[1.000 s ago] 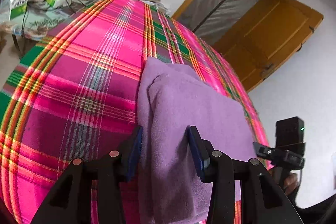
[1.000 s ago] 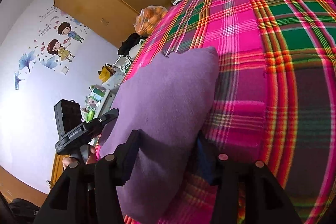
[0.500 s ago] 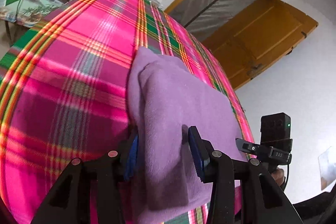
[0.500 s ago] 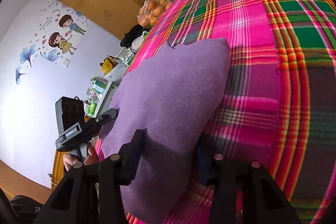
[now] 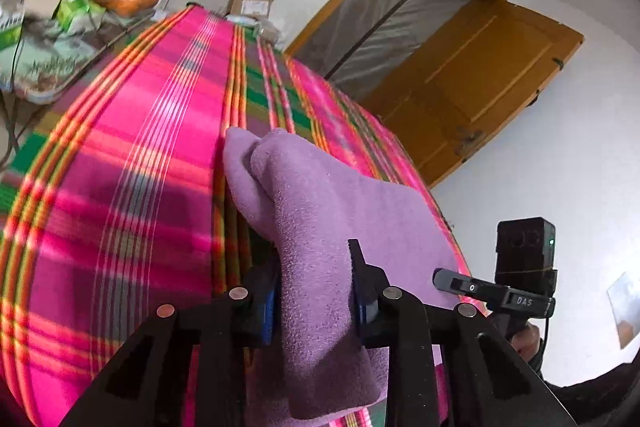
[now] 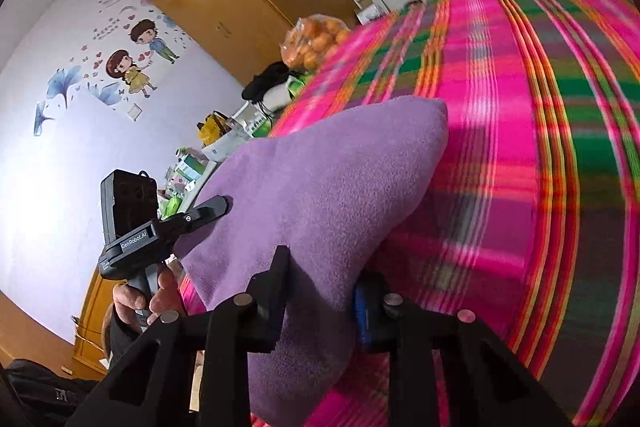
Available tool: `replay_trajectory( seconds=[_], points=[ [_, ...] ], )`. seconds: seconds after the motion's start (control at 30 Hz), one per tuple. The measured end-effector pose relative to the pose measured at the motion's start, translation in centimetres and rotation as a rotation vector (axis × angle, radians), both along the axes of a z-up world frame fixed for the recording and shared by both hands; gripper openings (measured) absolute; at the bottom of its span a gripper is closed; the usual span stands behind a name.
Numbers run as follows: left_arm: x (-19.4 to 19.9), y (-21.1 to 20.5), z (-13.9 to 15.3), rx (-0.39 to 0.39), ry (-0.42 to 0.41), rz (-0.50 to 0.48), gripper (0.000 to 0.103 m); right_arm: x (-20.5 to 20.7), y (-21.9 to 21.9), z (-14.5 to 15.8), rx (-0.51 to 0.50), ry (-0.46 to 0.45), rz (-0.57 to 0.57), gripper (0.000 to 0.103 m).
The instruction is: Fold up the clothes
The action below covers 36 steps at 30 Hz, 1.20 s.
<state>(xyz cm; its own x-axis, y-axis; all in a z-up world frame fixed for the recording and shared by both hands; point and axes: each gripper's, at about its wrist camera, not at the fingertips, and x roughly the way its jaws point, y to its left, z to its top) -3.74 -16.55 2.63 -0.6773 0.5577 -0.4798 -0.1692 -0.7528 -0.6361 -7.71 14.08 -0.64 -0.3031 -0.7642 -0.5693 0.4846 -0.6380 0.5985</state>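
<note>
Soft, light purple fleece garment (image 5: 336,227), droopy; best held by near corners, left gripper (image 5: 316,291) and right gripper (image 6: 320,291) both clamped there.

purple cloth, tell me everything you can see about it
The purple cloth is a plain lilac, fleecy-looking fabric, folded into layers with a rounded far corner. It lies over the pink plaid blanket, its near edge raised. The left tool and right tool are each shut on that near edge, one at either end.
</note>
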Motion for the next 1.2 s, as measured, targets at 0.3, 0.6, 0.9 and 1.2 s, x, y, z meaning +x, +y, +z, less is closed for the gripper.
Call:
replay_trajectory(
  seconds=[0.3, 0.6, 0.9, 1.2],
  points=[
    [-3.9, -1.7, 4.3, -0.062, 0.071, 0.007, 0.03, -4.1, -1.3, 4.1, 0.032, 0.113, 0.025, 0.028],
    [-10.6, -4.2, 4.8, -0.074, 0.049, 0.045, 0.03, -11.0, -4.2, 4.3, 0.058, 0.12, 0.031, 0.028],
    [-17.1, -7.4, 3.6, -0.073, 0.048, 0.098, 0.03, -18.7, -7.2, 2.7, 0.051, 0.11, 0.038, 0.029],
    [-22.1, -9.2, -1.9, -0.096, -0.122, 0.112, 0.031, -23.9, -8.0, -2.7, 0.078, -0.03, -0.001, 0.038]
  ],
)
